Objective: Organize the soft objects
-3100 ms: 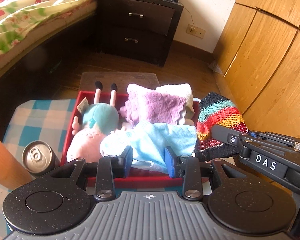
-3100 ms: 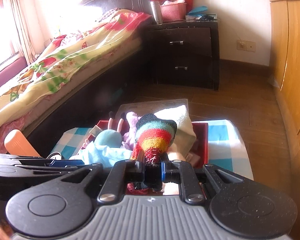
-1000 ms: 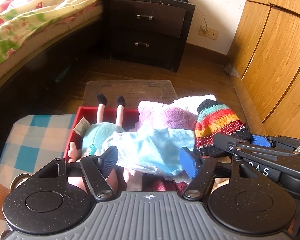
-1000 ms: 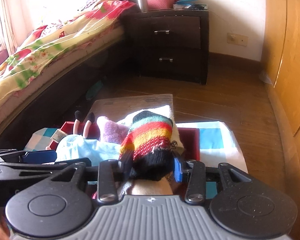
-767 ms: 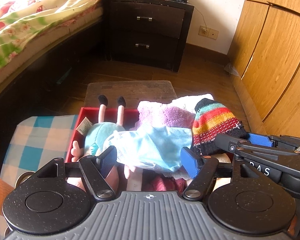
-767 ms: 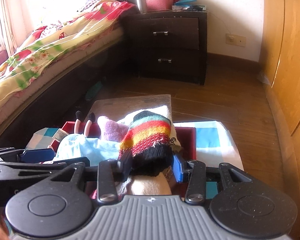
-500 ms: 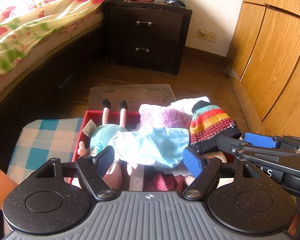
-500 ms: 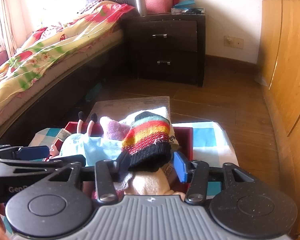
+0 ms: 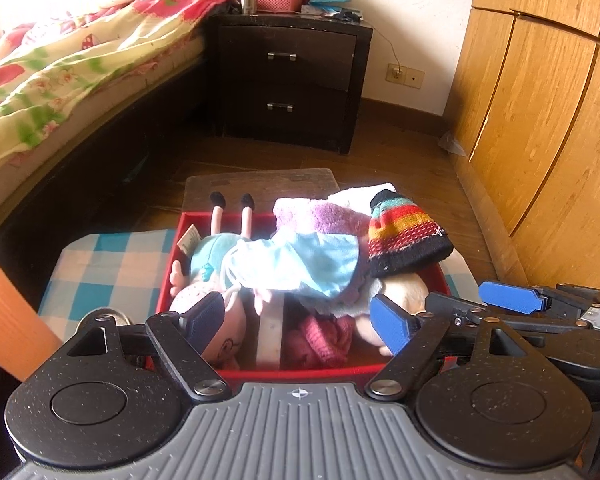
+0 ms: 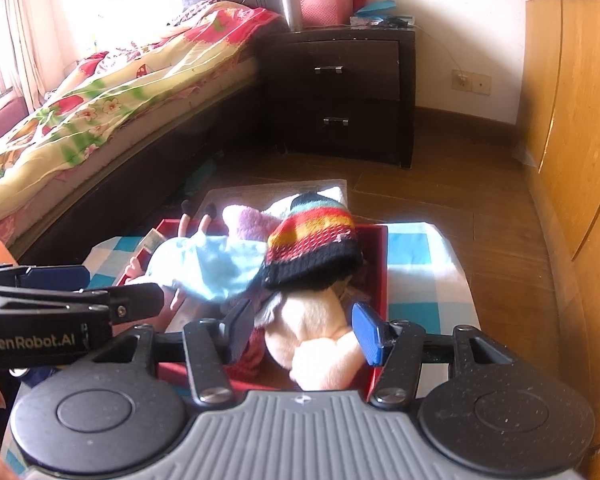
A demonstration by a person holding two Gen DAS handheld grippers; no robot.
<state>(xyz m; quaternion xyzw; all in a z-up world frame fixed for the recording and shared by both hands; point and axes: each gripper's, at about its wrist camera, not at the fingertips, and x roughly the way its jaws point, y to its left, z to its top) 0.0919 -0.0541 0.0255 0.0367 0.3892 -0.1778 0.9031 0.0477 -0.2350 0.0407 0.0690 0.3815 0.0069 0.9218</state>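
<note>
A red box [image 9: 300,373] on a blue-checked cloth holds a pile of soft things. In it lie a pink plush doll [image 9: 216,324], a light blue cloth [image 9: 300,260], a purple towel [image 9: 320,218], a cream plush [image 10: 312,328] and a pink knit piece [image 9: 320,336]. A rainbow-striped knit hat [image 9: 408,240] rests on top at the right. My left gripper [image 9: 296,320] hovers over the box's near edge, its jaws opening and gripping nothing. My right gripper [image 10: 303,330] hangs above the cream plush, jaws opening, pads clear of it.
A drink can [image 9: 104,314] and an orange object [image 9: 4,312] stand left of the box. Beyond the box is a low wooden stool [image 9: 260,182], then a dark nightstand [image 9: 288,80]. A bed [image 9: 60,72] runs along the left, wooden wardrobe doors [image 9: 540,120] along the right.
Both grippers drew back and up from the box and spread their jaws. The right one let go of the striped hat, the left one of the blue cloth; both now lie on the pile.
</note>
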